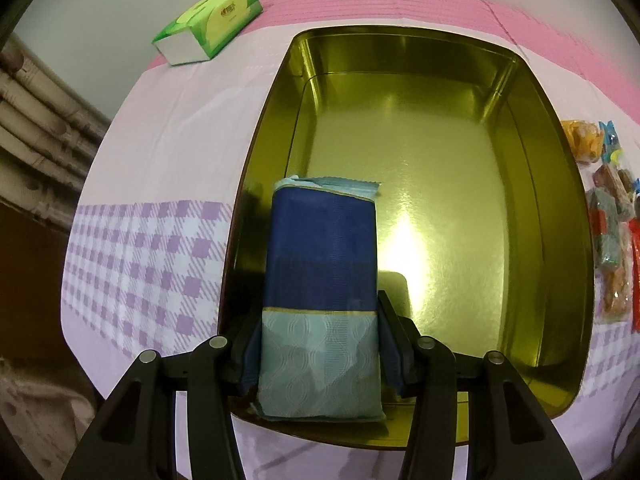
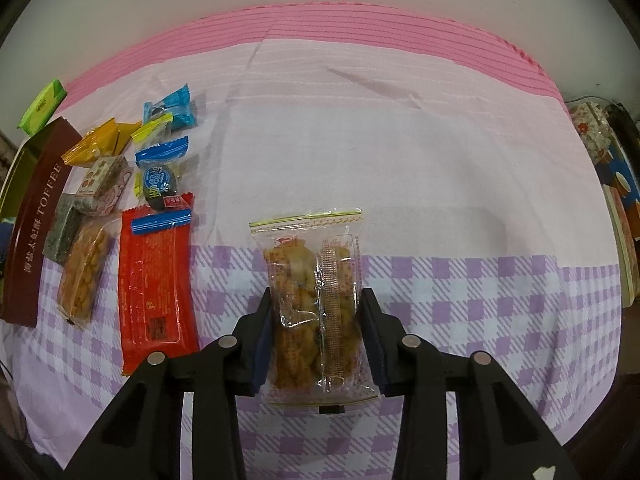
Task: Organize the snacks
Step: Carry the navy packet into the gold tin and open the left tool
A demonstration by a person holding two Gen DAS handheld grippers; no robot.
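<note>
Surface point(image 2: 400, 152): wearing a pink and lilac-check cloth | left tongs point(image 1: 320, 344): clenching a blue-and-teal packet point(image 1: 320, 280), hanging over the near end of the gold tin point(image 1: 568, 240) | right tongs point(image 2: 316, 336): gripping a clear bag of fried snacks point(image 2: 312, 300); loose snack pile point(image 2: 132, 200) lying to their left.

Glossy gold metal tin point(image 1: 532, 184) gleaming, matt woven tablecloth point(image 2: 400, 152) lying creased, clear crinkly plastic snack bag point(image 2: 316, 280) shining
</note>
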